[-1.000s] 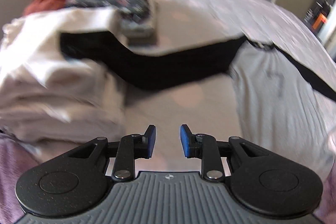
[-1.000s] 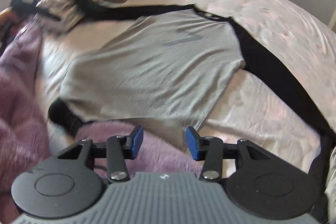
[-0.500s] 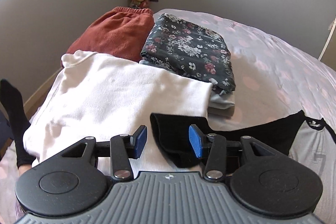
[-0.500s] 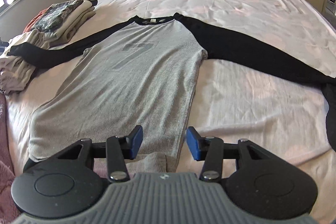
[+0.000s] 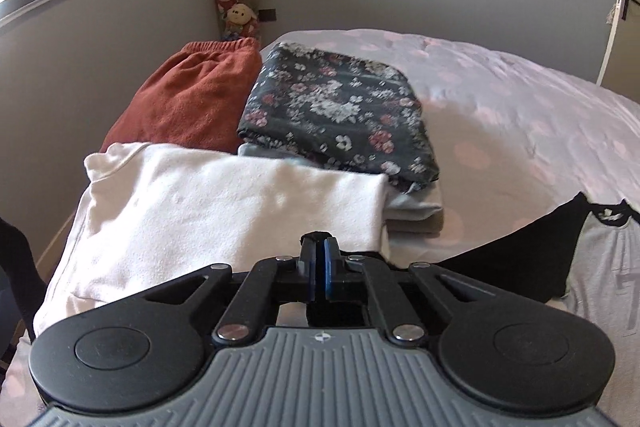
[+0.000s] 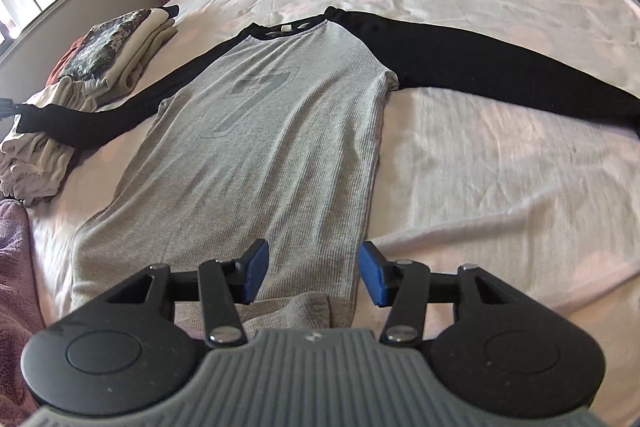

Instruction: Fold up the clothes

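Several pieces already folded and stacked at the far left of the bed [image 6: 500,155]: white top [image 5: 224,203] nearest, floral piece [image 5: 336,111] on a pale pile behind it, rust-red garment [image 5: 192,95] beside that. Still to do: the grey raglan shirt [image 6: 260,131], spread flat and face up on the bed, both black sleeves stretched wide, hem at the near edge. No fold in it yet, so by the look of things this piece is only just starting.

Left claw [image 5: 319,273] pinched fully closed, blue pads together, a sliver of black cloth poking up between the tips. That looks like the cuff of the left sleeve [image 5: 516,259], lying just over the edge of the white top. Likely set to carry that sleeve across the body.

Right claw [image 6: 312,277] about half open, hovering over the near right corner of the hem, grey cloth visible between the pads but not squeezed. Nothing held there. Purple blanket [image 6: 16,291] bunched at the near left.
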A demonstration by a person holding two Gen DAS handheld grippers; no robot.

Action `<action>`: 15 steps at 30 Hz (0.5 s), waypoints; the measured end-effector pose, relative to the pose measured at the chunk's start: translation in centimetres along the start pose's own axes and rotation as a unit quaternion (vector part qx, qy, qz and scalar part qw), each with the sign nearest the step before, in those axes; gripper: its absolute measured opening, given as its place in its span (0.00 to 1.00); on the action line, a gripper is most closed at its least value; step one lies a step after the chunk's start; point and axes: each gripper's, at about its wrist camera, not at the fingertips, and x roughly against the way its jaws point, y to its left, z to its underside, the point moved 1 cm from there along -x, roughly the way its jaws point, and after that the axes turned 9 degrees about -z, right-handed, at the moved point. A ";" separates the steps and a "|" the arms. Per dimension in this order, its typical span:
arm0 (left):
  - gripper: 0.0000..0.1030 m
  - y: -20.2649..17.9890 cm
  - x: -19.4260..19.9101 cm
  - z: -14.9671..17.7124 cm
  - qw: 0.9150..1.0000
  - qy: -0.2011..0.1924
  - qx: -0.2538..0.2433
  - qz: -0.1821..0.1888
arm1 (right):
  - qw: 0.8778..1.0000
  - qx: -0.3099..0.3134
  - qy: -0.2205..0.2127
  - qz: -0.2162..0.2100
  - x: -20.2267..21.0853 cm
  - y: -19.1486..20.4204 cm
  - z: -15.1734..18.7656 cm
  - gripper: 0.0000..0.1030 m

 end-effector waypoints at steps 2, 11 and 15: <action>0.02 -1.2 1.4 -1.5 1.000 -0.007 -0.010 0.015 | 1.000 -0.001 0.000 0.004 0.2 0.2 -0.3 0.52; 0.02 -9.6 6.6 -10.0 0.994 -0.046 -0.037 0.087 | 0.995 0.062 -0.051 0.055 -2.1 2.5 -5.3 0.52; 0.02 -14.1 8.7 -13.5 0.989 -0.056 -0.044 0.128 | 0.994 0.066 -0.070 0.047 -4.5 2.9 -7.6 0.52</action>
